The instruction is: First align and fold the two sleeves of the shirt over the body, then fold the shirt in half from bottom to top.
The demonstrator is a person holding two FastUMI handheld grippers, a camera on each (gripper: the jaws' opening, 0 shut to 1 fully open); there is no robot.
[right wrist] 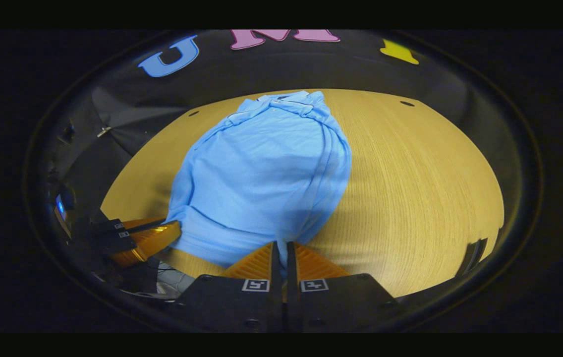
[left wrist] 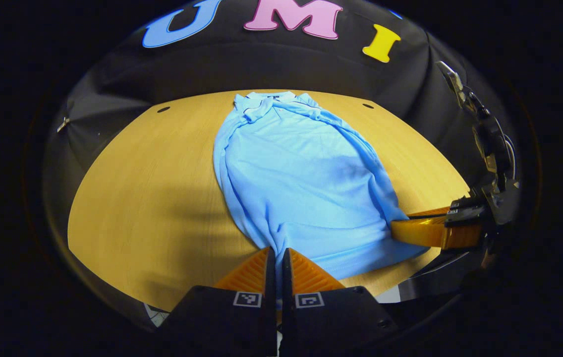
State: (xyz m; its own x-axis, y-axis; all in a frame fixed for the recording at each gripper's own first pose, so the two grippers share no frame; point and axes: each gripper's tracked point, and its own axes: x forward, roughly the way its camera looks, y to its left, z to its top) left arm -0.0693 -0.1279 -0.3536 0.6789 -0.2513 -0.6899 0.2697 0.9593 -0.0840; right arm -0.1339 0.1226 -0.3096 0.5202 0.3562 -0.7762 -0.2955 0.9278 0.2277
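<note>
A light blue polo shirt [left wrist: 296,178] lies on the wooden table [left wrist: 152,198], collar at the far edge, both sleeves folded over the body. My left gripper [left wrist: 277,255] is shut on the shirt's bottom hem at its left corner. In the right gripper view the shirt [right wrist: 261,173] spreads ahead, and my right gripper [right wrist: 282,248] is shut on the hem at the right corner. The right gripper [left wrist: 400,228] also appears at the right in the left gripper view, pinching the hem. The left gripper [right wrist: 175,228] appears at the left in the right gripper view.
The table [right wrist: 410,188] has bare wood to both sides of the shirt. Two small dark holes [left wrist: 163,109] [left wrist: 368,105] sit near its far edge. The black cloth wall [left wrist: 281,69] rises right behind the table.
</note>
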